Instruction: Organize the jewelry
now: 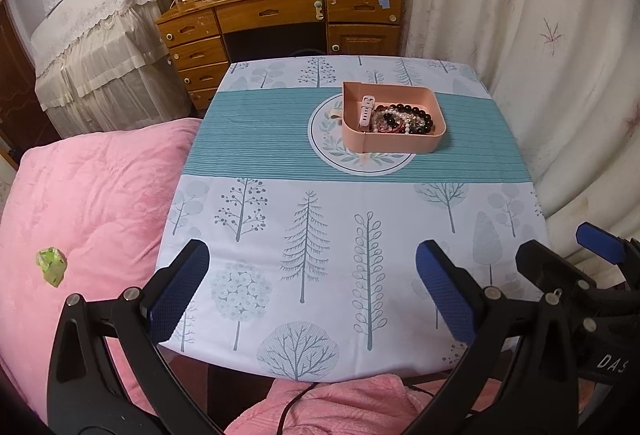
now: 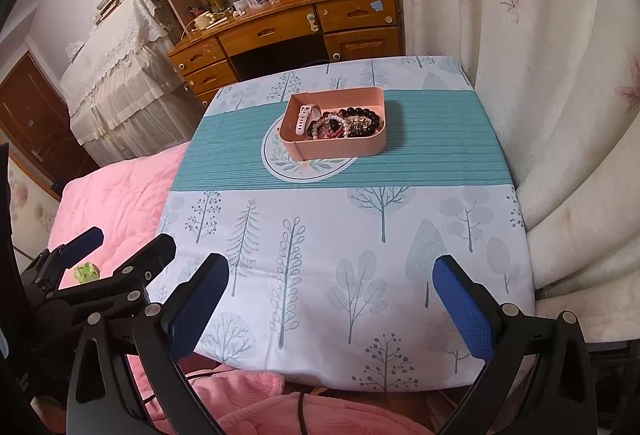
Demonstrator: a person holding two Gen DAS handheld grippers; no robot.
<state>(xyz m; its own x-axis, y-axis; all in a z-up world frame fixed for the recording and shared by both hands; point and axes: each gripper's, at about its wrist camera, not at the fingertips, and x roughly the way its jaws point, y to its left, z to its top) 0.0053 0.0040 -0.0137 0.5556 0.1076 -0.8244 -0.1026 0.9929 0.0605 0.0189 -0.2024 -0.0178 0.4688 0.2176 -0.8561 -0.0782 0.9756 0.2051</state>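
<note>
While you're hovering both grippers over the counter's (image 1: 280,155) near edge, the left gripper (image 1: 312,291) and right gripper (image 2: 332,305) are sitting with jaws released, gripping nothing. Pink tray (image 1: 394,145) is resting toward the far edge, holding beaded bracelets (image 1: 404,117) and a white watch (image 1: 367,111).

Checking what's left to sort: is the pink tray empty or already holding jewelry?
Holding jewelry. The pink tray contains a pale watch at its left end and a heap of bead bracelets beside it.
</note>
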